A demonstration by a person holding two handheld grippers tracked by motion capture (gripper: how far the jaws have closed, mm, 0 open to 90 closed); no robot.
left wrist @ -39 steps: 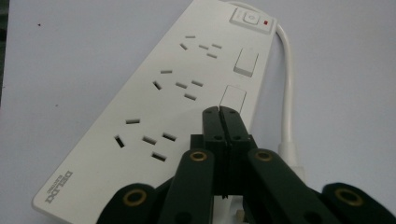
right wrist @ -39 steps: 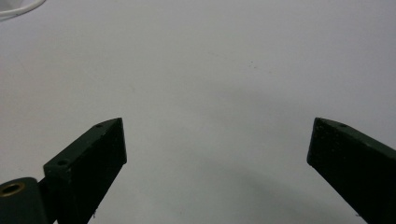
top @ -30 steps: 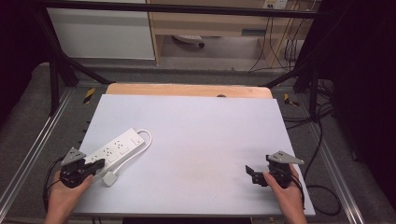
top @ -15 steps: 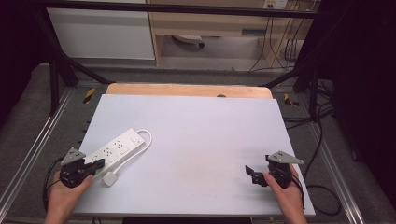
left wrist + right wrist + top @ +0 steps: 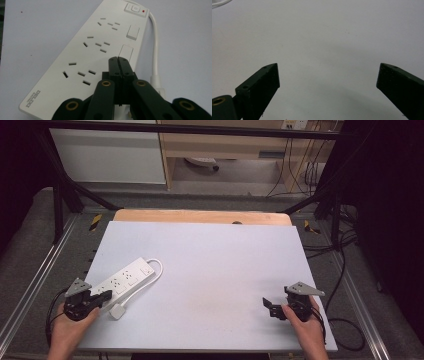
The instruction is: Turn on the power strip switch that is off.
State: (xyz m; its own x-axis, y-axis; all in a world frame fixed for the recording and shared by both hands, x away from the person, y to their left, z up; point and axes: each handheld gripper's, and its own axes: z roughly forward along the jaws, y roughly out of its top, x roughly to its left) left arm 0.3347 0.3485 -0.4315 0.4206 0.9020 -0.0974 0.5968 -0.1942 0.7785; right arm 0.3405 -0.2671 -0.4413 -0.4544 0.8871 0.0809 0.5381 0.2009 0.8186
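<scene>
From the high view, my left gripper point(image 5: 102, 297) sat at the near left of the surface point(image 5: 215, 265) by the near end of the white power strip point(image 5: 125, 279), whose plug point(image 5: 117, 311) lay just beside it, while my right gripper point(image 5: 270, 306) waited well apart at the near right. In the left gripper view my fingers point(image 5: 117, 67) were pressed together, empty, over the strip's sockets, so I judged the work barely begun, the next move calling for opening them toward the plug. In the right gripper view my fingers point(image 5: 265, 82) stood wide apart over bare surface, holding nothing.
</scene>
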